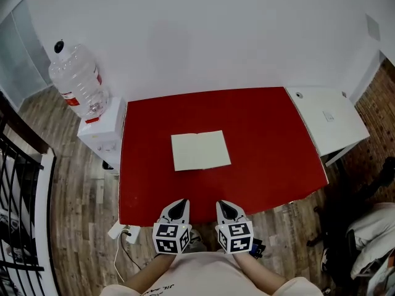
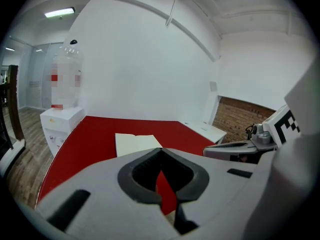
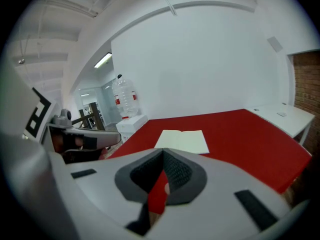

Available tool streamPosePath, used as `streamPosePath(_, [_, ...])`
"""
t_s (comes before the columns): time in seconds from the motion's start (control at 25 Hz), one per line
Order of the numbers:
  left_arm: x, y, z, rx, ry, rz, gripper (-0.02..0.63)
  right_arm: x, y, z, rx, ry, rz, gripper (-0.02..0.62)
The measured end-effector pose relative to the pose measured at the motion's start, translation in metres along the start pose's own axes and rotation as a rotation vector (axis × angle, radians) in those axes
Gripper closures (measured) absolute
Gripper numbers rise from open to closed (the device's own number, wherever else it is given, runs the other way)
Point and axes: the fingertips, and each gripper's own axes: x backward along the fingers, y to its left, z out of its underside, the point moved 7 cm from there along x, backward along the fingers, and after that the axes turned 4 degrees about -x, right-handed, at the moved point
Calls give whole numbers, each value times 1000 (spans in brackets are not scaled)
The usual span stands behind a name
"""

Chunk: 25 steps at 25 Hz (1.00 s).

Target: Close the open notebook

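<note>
Open notebook (image 1: 200, 150) on red table (image 1: 271, 159), left tongs (image 1: 181, 203), right tongs (image 1: 222, 205) at near edge

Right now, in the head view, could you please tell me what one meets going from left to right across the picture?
water bottle → open notebook → white side table

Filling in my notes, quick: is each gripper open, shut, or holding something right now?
Left gripper: shut, holding nothing.
Right gripper: shut, holding nothing.
</note>
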Motion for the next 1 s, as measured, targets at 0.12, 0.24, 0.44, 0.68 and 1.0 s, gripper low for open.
streamPosePath(0.12, [-11,15,-6,6,1,11,601,-14,5,-5,-2,5,11,592])
streamPosePath(0.24, [-21,18,-10,8,2,24,601,-21,3,-7,-4,15,17,591])
streamPosePath(0.44, [-37,17,-20,7,-1,25,600,-34,-10,-22,-3,11,15,592])
streamPosePath(0.68, [-54,20,-38,28,-19,-23,600,-50,-24,-48,38,14,-25,591])
streamPosePath(1.0, [-77,19,-50,42,-10,-52,600,-69,-42,-72,60,16,-56,592])
